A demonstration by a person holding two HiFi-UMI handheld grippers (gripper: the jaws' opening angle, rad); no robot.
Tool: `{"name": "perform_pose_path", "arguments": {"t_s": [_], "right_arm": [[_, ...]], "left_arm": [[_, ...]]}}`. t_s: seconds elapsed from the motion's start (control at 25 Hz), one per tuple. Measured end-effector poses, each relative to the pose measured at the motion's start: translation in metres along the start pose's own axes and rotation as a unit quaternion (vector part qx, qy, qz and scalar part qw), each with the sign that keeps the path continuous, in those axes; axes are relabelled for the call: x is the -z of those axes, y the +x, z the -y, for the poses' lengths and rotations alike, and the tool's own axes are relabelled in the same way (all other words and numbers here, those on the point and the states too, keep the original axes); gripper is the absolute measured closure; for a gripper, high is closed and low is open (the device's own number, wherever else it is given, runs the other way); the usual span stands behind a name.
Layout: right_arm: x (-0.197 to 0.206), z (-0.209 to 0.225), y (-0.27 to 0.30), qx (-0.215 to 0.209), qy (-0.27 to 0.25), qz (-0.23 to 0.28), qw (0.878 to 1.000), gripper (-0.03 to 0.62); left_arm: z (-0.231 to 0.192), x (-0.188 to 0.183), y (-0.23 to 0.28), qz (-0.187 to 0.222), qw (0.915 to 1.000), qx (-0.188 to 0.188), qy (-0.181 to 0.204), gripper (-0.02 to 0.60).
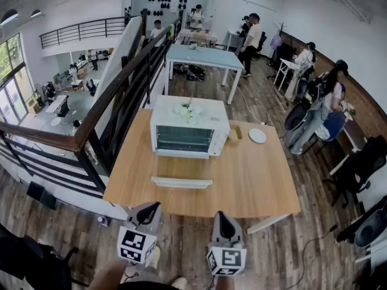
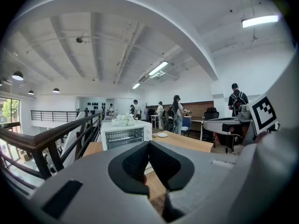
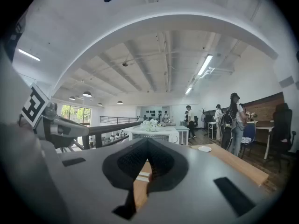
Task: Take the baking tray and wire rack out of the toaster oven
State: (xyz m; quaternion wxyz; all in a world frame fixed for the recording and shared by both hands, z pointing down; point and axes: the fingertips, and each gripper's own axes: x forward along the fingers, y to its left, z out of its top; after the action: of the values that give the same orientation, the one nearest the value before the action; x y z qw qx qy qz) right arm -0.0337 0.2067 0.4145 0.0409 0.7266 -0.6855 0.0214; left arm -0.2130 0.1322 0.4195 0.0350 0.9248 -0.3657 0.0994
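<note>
Step in hand: the task is only starting; the toaster oven is sitting shut on the wooden table, and nothing is coming out of it yet.
Baking tray and wire rack: by my judgement both are lying inside the toaster oven, behind its glass door; bars are showing through the glass, but I cannot tell the tray from the rack.
Next move: one gripper is going to need to reach the toaster oven's door and pull it down before either piece can be gripped.
Left gripper: hanging well in front of the toaster oven, off the table's near edge, jaws pressed together on nothing.
Right gripper: hovering beside the left one, equally far from the toaster oven, jaws closed and empty.
Around the toaster oven: white flowers sitting on top, a small plate lying to its right, a long white strip lying just in front.
</note>
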Motion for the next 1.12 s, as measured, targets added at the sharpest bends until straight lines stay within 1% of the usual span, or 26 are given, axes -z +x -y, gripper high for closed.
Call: {"name": "perform_pose_path", "arguments": {"t_s": [0.2,0.48,0.72,0.88,1.12], "right_arm": [[0.004,-0.002,0.011,0.001,0.004,0.0,1.0,0.597],[0.005,-0.001,0.041,0.002,0.007,-0.003,1.0,0.595],[0.001,-0.007,0.076,0.003,0.012,-0.007,1.0,0.595],[0.001,-0.015,0.103,0.008,0.016,-0.007,1.0,0.595],[-0.006,-0.017,0.144,0.03,0.018,-0.01,0.999,0.595]], "left_arm": [[-0.009,0.009,0.009,-0.002,1.0,0.004,-0.005,0.578],[-0.026,0.004,0.032,-0.003,1.0,0.008,-0.005,0.578],[-0.055,-0.006,0.054,-0.001,0.9999,0.009,-0.005,0.578],[-0.081,-0.007,0.072,-0.004,0.9999,0.012,-0.007,0.578],[-0.116,-0.017,0.107,0.006,0.9994,0.033,-0.002,0.578]]}}
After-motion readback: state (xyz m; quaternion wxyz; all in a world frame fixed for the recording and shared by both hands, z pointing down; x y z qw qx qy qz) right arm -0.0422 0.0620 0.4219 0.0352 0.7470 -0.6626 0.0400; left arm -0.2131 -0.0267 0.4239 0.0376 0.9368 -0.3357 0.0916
